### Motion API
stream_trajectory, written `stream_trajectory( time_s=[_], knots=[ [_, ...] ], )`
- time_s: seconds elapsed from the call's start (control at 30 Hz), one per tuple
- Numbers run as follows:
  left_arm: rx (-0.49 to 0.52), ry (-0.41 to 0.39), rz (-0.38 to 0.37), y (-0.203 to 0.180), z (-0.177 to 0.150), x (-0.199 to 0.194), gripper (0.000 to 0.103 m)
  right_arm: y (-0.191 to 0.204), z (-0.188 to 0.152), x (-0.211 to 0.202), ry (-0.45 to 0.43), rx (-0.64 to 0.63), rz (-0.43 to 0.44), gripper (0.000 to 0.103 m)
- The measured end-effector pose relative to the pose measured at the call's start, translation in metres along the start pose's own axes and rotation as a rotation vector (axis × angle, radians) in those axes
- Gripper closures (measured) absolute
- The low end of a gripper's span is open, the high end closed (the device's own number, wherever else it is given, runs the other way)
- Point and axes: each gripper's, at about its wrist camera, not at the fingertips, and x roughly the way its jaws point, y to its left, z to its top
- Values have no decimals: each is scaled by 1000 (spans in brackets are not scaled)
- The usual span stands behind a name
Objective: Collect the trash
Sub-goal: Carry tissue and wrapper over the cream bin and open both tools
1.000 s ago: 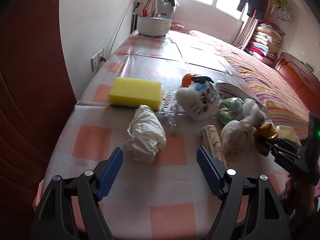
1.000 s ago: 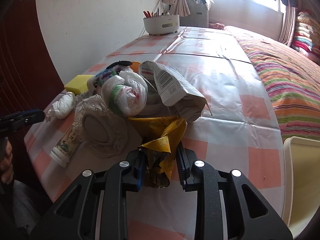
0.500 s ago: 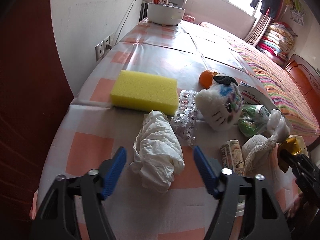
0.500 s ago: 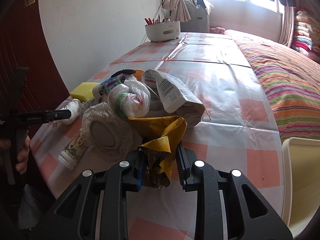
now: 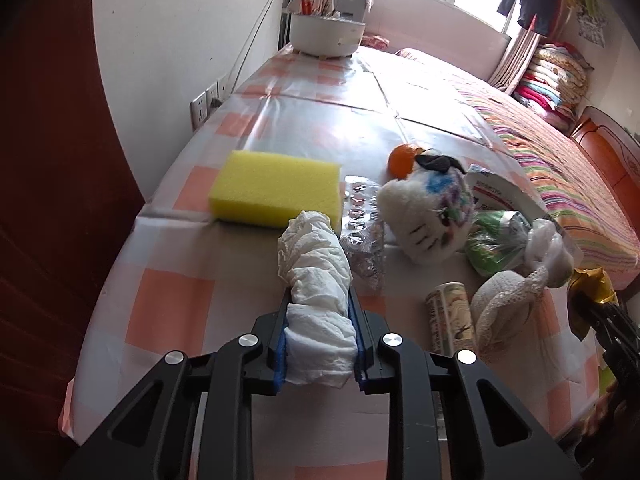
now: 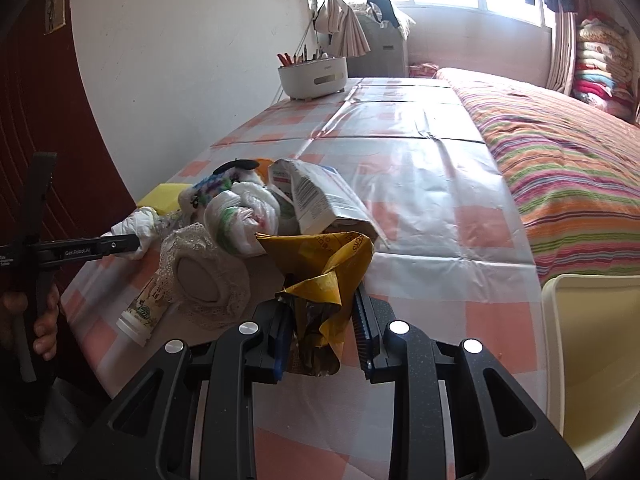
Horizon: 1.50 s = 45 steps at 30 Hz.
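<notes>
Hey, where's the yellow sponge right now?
In the left wrist view the yellow sponge lies on the checked tablecloth near the wall-side edge, just beyond the crumpled white tissue and left of the plush toy.

On the worktop (image 5: 192, 312), which has an orange and white checked cover, I see a yellow sponge (image 5: 276, 188), a white plush toy (image 5: 428, 216) and an orange (image 5: 401, 161) behind it. At the far end stands a white pen holder (image 6: 313, 75). Beside the worktop is a bed with a striped blanket (image 6: 560, 168).
</notes>
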Motion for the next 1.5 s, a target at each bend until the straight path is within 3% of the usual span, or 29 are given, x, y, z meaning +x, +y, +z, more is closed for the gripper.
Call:
stream_trajectory(
  time_s=[0.2, 0.6, 1.5],
  knots=[
    [12, -52, -11, -15, 2, -13, 79, -8, 1, -7, -19, 14, -6, 78],
    [60, -124, -137, -69, 8, -33, 79, -26, 0, -22, -55, 45, -41, 78],
    [273, -77, -364, -221, -12, -21, 79, -104, -22, -70, -127, 192, -182, 77]
  ],
)
